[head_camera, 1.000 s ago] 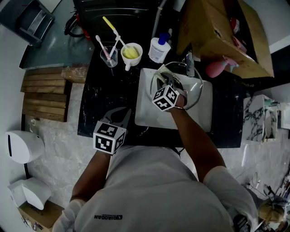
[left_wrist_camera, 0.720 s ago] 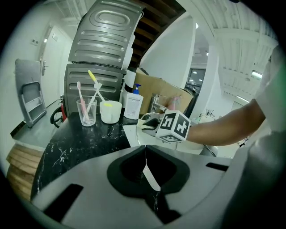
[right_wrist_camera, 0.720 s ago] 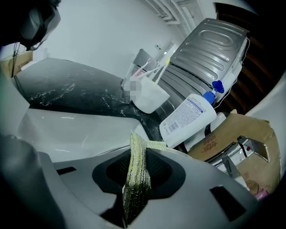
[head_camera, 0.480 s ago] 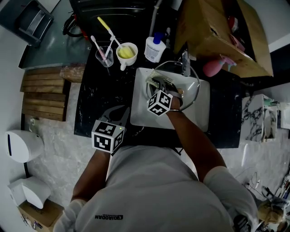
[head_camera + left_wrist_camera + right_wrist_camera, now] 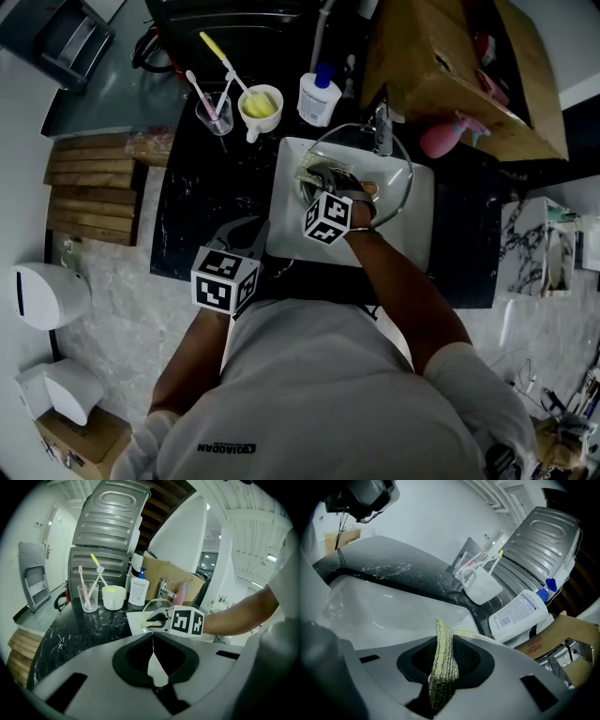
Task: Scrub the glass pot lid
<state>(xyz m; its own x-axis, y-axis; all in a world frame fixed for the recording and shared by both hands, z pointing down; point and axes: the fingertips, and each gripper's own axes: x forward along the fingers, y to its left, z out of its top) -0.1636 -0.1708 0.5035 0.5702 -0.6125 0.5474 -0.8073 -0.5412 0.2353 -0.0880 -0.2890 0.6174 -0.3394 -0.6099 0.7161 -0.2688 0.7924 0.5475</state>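
View from above of a person standing at a black marble table (image 5: 202, 216) with a white sink (image 5: 417, 234) set into it, just right of the frame's centre. The glass pot lid (image 5: 386, 178) stands tilted in the sink, its round rim leaning up toward the tap (image 5: 382, 131) at the sink's upper edge.

The right gripper (image 5: 319, 180) reaches into the sink at the lid's left side. Its own view shows its fingers clamped on a yellow-green scrub pad (image 5: 440, 677), which stands on edge between them. From above, the pad (image 5: 314, 173) appears pressed to the lid's glass, though the exact contact is hard to make out.

The left gripper (image 5: 246, 239) hangs over the table's lower edge, near the person's body and well apart from the sink. Its fingers (image 5: 140, 644) are closed together with nothing between them.

At the upper left of the sink stand a soap bottle (image 5: 319, 97), a white mug (image 5: 260, 106) and a clear cup of toothbrushes (image 5: 215, 112). A cardboard box (image 5: 450, 66) fills the upper right.

The scrubbing step looks under way. The next move likely calls for sweeping the pad across the glass with steady pressure. As the lid merely leans and nothing braces it, it could slip or tip; the idle left gripper may be needed to steady the rim.
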